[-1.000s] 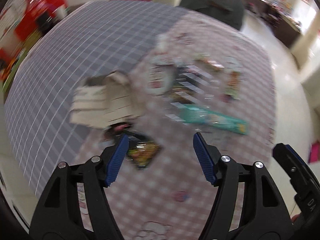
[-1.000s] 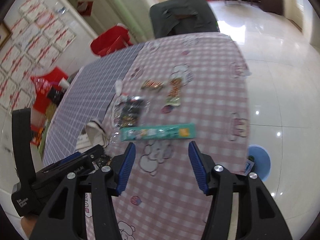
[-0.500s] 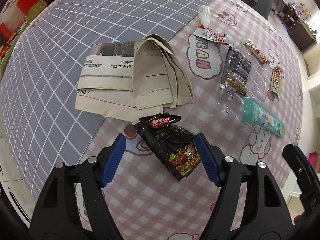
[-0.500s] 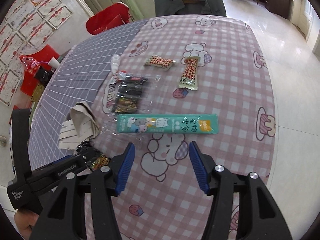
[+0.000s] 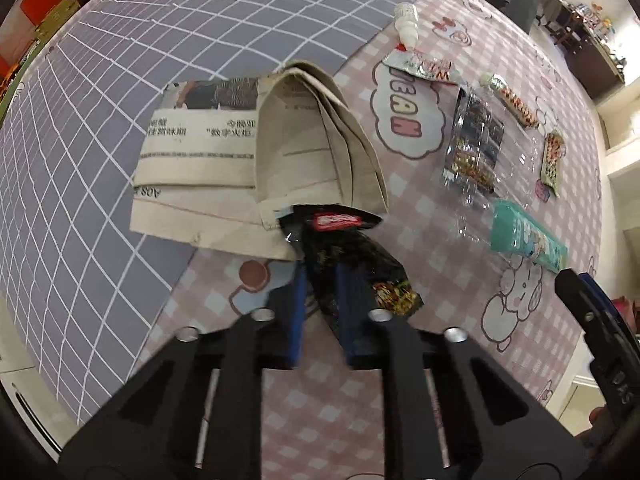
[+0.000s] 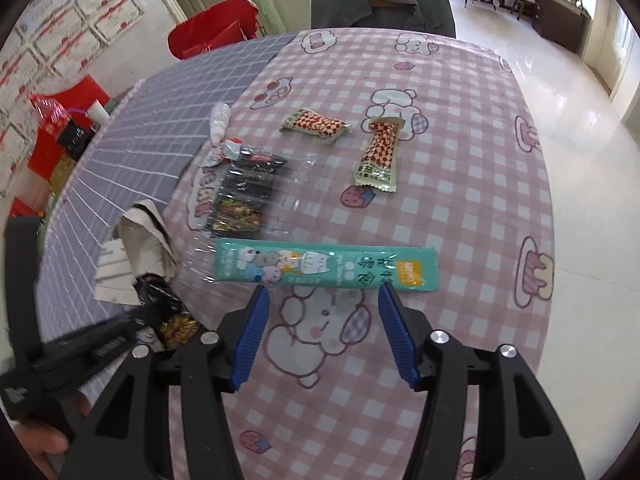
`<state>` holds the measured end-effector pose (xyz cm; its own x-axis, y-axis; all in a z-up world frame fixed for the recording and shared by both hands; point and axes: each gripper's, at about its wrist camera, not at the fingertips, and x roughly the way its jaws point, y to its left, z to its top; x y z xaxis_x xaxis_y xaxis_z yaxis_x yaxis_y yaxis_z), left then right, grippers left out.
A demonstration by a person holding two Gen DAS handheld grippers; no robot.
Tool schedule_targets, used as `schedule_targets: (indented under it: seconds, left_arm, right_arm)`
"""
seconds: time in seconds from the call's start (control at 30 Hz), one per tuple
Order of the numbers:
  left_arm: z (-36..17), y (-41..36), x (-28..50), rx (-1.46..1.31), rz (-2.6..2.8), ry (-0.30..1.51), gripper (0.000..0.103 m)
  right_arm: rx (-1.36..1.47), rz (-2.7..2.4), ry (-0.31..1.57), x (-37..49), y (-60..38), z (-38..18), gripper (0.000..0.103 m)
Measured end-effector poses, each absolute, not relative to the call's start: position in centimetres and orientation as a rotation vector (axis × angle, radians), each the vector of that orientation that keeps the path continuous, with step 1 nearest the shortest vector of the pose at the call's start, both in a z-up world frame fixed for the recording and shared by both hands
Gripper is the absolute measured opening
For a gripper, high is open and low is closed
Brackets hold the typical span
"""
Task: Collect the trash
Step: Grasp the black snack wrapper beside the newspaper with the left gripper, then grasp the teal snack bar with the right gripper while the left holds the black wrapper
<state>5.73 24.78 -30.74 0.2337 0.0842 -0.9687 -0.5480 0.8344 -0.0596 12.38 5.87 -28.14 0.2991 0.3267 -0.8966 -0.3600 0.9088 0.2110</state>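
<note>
My left gripper [image 5: 320, 276] is shut on a black snack wrapper [image 5: 352, 256] that lies against a folded newspaper [image 5: 256, 152]; the wrapper also shows in the right wrist view [image 6: 168, 308]. My right gripper [image 6: 324, 304] is open and empty, just short of a long teal wrapper [image 6: 324, 268], which also shows in the left wrist view [image 5: 528, 240]. Further off lie a clear bag with dark snacks [image 6: 248, 196], two red-checked wrappers [image 6: 316, 124] [image 6: 380, 152], a silver wrapper [image 6: 224, 152] and a small white bottle [image 6: 220, 120].
The table has a pink checked cloth [image 6: 460, 184] and a grey grid cloth [image 5: 120, 80]. A dark chair [image 6: 380, 0] stands at the far end. The table edge on the right drops to a tiled floor [image 6: 592, 160]. Red items [image 6: 64, 128] sit beyond the left side.
My left gripper has closed on the black wrapper, which was between open fingers before. My right gripper has come closer to the teal wrapper and stays open.
</note>
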Motion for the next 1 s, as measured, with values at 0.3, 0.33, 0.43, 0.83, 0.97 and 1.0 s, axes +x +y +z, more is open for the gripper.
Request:
schedule_targets:
  seconds: [0.3, 0.33, 0.43, 0.83, 0.97, 1.0]
  left_arm:
    - [-28.1, 24.4, 5.8, -0.405, 0.412, 1.181, 0.004]
    - [-27.7, 24.4, 5.8, -0.409, 0.406, 1.170, 0.003]
    - [-27.1, 24.4, 6.2, -0.408, 0.390, 1.152, 0.003]
    - [-27.9, 24.7, 5.8, -0.450, 0.409, 1.184, 0.004]
    - [-28.5, 24.7, 5.6, -0.448, 0.420, 1.216, 0.004]
    - [-28.6, 24.7, 5.5, -0.450, 0.422, 1.222, 0.004]
  right_arm:
    - [-0.278, 0.463, 1.147, 12.9, 8.2, -29.6, 0.062]
    - [-0.299, 0.466, 1.138, 13.0, 8.5, -29.8, 0.062]
    - [-0.344, 0.483, 1.119, 13.4, 9.3, -30.3, 0.063]
    - [-0.445, 0.554, 1.055, 14.4, 10.8, -31.4, 0.038]
    - [-0.366, 0.584, 1.069, 14.2, 9.9, -30.2, 0.025]
    - [-0.348, 0.591, 1.075, 14.1, 9.7, -29.9, 0.022]
